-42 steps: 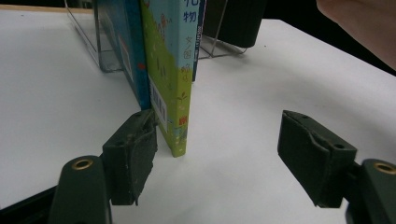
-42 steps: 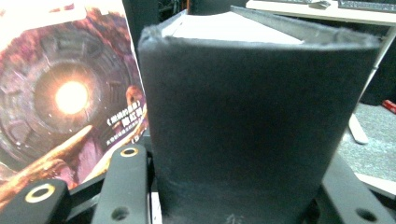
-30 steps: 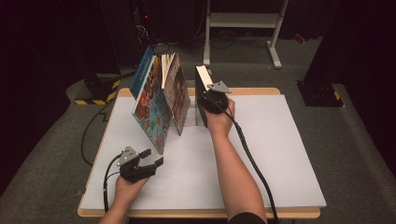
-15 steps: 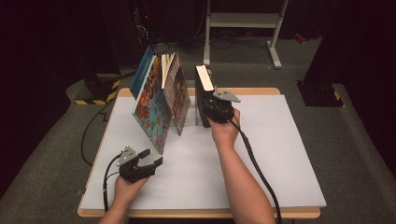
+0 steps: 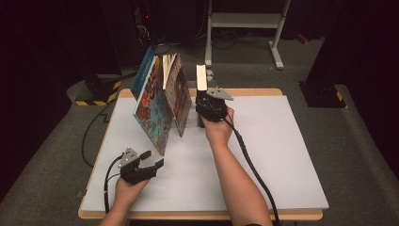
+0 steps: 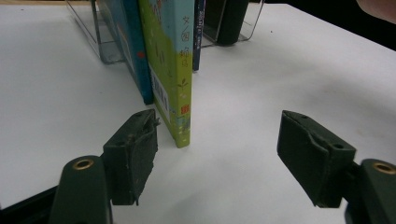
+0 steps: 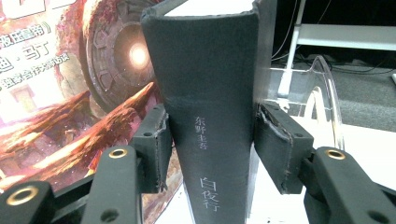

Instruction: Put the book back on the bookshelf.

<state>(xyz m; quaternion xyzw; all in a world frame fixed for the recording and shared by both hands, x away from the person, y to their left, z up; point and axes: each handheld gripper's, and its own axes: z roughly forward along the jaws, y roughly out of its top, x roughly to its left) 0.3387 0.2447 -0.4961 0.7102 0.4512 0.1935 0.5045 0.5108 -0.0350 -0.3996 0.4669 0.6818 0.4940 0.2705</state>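
Two handheld grippers work over a white table [image 5: 282, 155] with a row of books. Largest are the colourful picture books [image 5: 157, 106] leaning together at the table's far left, propped in a clear book stand [image 7: 322, 100]. Just right of them a black hardback book [image 5: 201, 77] stands upright. The right gripper [image 5: 207, 110] straddles its spine; its jaws have just been opening, and in the right gripper view a thin gap shows at the left pad, so the grip looks loosened rather than clamped. The left gripper [image 5: 153, 160] rests near the front left edge, jaws spread and empty, pointing at the green book [image 6: 170, 60]. The black book seems placed; letting go fully and withdrawing appear to remain.
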